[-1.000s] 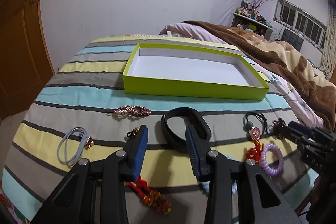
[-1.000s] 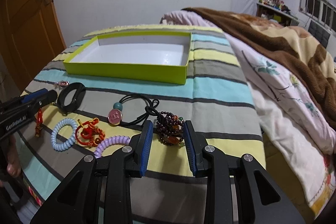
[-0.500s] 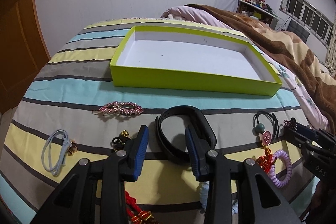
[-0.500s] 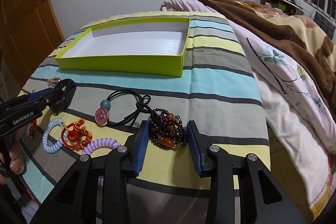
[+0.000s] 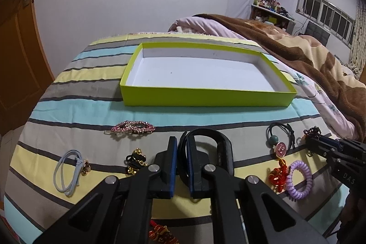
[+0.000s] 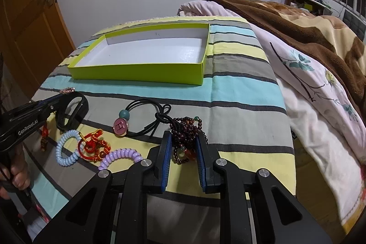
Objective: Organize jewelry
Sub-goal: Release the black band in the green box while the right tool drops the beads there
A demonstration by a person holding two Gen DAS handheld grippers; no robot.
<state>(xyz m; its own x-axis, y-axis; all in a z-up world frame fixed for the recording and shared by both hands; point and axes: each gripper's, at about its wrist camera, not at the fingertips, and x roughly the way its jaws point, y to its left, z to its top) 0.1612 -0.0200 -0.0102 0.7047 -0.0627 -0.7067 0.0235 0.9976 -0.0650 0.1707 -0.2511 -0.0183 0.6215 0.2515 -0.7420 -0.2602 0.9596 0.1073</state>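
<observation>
A lime-green box (image 5: 205,100) with a white inside lies open on the striped bedspread; it also shows in the right wrist view (image 6: 137,71). My left gripper (image 5: 181,152) is shut on the near side of a black bracelet (image 5: 225,150). My right gripper (image 6: 183,145) is closed around a dark bead bracelet (image 6: 186,129), its pads touching the heap. Loose on the cloth: a pink rhinestone clip (image 5: 132,127), a grey hair tie (image 5: 67,173), a gold-and-black clip (image 5: 136,160), a black tie with a pink charm (image 6: 124,124), a red knot (image 6: 93,145), a purple coil (image 6: 121,157), a blue coil (image 6: 66,152).
A brown blanket (image 5: 308,56) and pink floral quilt (image 6: 320,106) lie to the right. A wooden door (image 5: 18,49) stands at the left. A shelf with bottles (image 5: 270,6) and a window are far right. A red tassel (image 5: 162,232) lies under my left gripper.
My left gripper has closed onto the black bracelet's band. My right gripper has moved forward and narrowed around the bead bracelet.
</observation>
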